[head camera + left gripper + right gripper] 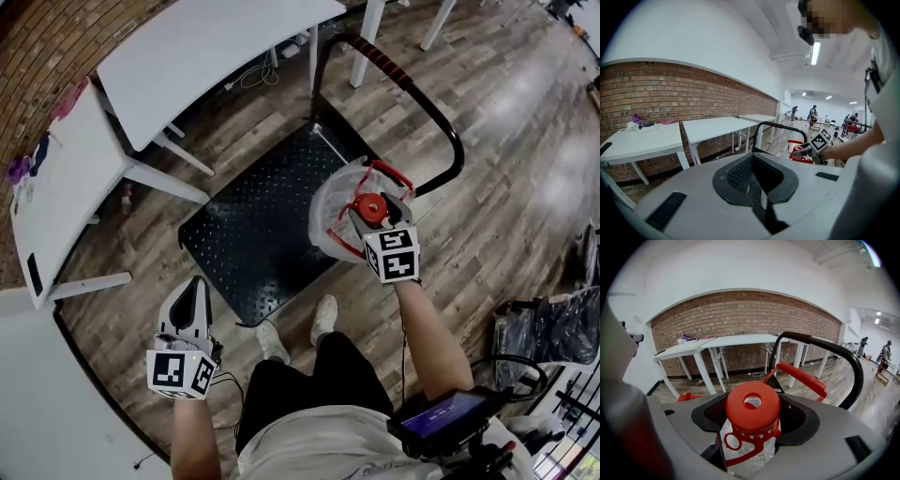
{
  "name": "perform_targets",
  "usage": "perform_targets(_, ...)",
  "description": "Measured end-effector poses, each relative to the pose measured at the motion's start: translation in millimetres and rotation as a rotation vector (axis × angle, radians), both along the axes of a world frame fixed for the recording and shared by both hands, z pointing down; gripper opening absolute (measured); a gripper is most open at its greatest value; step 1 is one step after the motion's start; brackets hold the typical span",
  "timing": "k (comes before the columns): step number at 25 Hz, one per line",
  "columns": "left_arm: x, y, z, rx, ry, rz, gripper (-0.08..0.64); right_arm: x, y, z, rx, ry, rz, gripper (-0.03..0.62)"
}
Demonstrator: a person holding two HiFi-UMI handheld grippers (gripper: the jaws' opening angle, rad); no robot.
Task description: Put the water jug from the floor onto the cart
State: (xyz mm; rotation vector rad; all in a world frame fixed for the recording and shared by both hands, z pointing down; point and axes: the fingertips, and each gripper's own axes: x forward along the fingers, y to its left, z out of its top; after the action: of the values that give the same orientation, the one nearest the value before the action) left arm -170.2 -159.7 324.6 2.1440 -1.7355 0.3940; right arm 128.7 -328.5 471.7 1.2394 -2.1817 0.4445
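Observation:
A clear water jug [335, 217] with a red cap [752, 412] and a red carry handle [386, 175] is over the right side of the cart's black deck [253, 225], close to the cart's push bar [412, 94]. I cannot tell whether it rests on the deck. My right gripper [367, 214] is shut on the jug's neck, with the cap between its jaws [752, 427]. My left gripper [192, 291] hangs at the lower left above the wood floor, shut and with nothing in it [759, 187]. In the left gripper view the jug [799, 152] shows far off.
Two white tables [206, 47] [56, 187] stand by the brick wall behind and left of the cart. The person's feet [323, 319] are at the deck's near edge. Dark bags [553, 328] lie at the right.

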Motion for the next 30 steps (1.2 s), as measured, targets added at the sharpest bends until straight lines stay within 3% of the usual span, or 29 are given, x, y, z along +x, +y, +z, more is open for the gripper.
perform_targets(10, -10.7, 13.4, 15.3, -0.046, -0.009, -0.053, 0.000, 12.5, -24.0, 54.5, -0.064, 0.017, 0.043, 0.318)
perform_targets(30, -9.3, 15.9, 28.0, -0.068, 0.005, -0.071, 0.000, 12.8, -46.9, 100.2, -0.098, 0.021, 0.090, 0.318)
